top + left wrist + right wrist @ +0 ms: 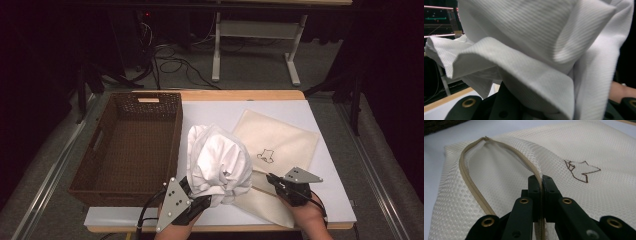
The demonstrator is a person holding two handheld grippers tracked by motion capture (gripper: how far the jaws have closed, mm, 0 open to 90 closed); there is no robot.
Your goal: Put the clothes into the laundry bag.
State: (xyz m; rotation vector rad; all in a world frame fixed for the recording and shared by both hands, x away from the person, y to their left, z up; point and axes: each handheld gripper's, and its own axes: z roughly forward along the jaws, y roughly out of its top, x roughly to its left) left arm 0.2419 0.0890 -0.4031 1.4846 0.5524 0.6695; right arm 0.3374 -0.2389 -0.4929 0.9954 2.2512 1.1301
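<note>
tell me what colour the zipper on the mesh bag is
Tan, slightly darker than the cream mesh bag; the zipper shows best in the right gripper view.

**Bright desk, dark room**

In the high view, light falls from above on the desk (320,200), while the floor and the surroundings sink into near black. The white cloth (220,160) is the brightest thing, close to washed out, its folds marked by soft grey shadows. In the left gripper view the cloth is sharp in its weave, the background dim. In the right gripper view the mesh bag (599,150) blurs towards the far edge.
</note>
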